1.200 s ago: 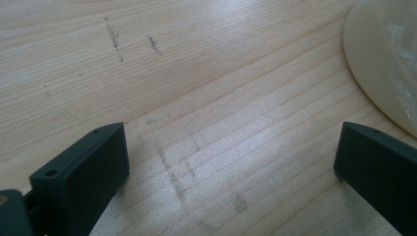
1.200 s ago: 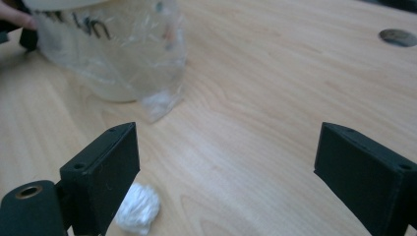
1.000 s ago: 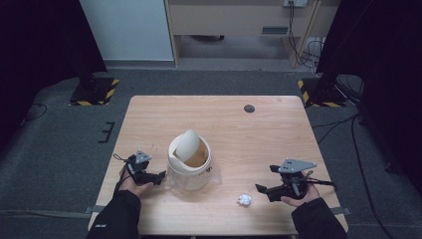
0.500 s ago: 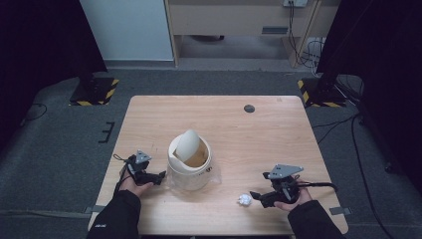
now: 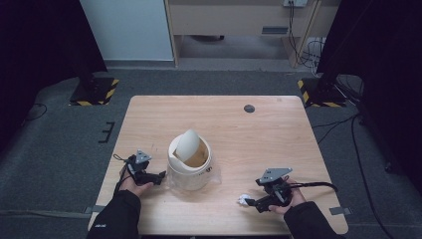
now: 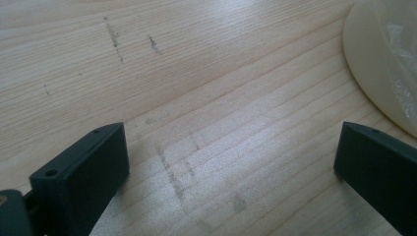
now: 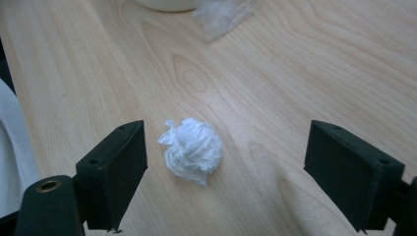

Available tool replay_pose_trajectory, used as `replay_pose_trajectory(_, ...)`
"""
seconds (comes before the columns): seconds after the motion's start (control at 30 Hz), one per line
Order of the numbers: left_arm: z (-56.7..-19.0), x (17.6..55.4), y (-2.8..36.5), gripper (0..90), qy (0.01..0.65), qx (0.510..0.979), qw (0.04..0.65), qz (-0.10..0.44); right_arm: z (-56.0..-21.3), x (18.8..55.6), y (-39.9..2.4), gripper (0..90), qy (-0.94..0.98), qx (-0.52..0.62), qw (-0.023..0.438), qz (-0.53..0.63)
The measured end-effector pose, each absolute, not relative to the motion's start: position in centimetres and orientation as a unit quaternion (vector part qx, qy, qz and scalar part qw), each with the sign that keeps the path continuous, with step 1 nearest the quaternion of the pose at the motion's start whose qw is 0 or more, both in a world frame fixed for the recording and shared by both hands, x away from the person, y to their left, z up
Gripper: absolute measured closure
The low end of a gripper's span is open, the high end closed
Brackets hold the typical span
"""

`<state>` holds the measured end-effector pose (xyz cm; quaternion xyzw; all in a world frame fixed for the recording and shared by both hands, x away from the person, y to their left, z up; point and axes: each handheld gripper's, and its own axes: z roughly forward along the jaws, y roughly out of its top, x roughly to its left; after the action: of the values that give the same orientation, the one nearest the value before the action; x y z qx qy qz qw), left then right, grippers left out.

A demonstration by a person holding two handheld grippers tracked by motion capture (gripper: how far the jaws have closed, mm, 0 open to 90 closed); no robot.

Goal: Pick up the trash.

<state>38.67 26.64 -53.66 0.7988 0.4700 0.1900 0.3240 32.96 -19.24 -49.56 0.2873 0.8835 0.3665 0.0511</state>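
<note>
A small cream bin with a tilted swing lid and a clear plastic liner stands in the middle of the wooden table. A crumpled white paper ball lies near the front edge, to the right of the bin. My right gripper is open and low over the table, and the paper ball sits between its jaws, nearer the left one, untouched. My left gripper is open just left of the bin, with bare wood between its jaws and the bin's wall at the right.
A dark round hole marks the table's far right. A piece of the clear liner spills onto the table by the bin's base. Grey carpet, black stands and cables surround the table.
My right gripper has moved left and forward toward the paper ball, so the ball now sits between its jaws. The left gripper and the bin have stayed put.
</note>
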Motion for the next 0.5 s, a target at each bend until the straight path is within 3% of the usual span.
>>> replay_pose_trajectory(0.5,-53.7,38.7,26.6,0.0,0.47,0.799,0.324,0.19,-51.0,32.8,-18.4,23.0,0.907,0.257,0.03,0.332)
